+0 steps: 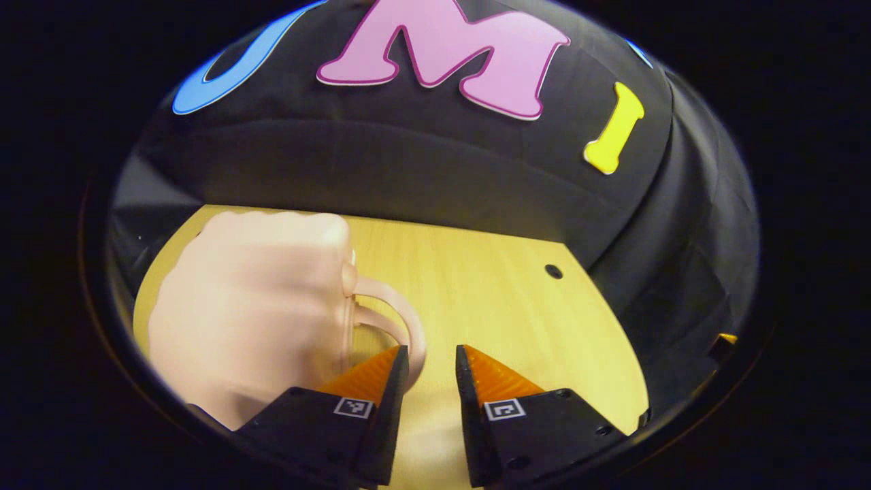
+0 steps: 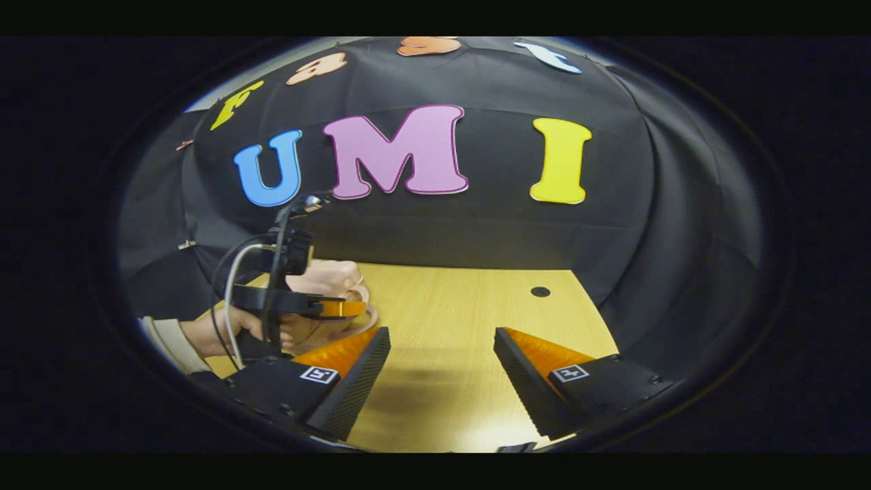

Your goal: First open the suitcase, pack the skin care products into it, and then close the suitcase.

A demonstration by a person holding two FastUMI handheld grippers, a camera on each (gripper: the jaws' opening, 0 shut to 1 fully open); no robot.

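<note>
Two fingers of the left gripper stand a little apart with nothing pinched between them; one fingertip lies just beside the curved handle of the pale pink suitcase, though contact cannot be told. That blurred, closed suitcase sits on the light wooden table. Right gripper fingers are spread wide over bare tabletop, holding nothing. Farther off in the right gripper view, a hand holds the left gripper against the suitcase, black cloth wall behind.
</note>
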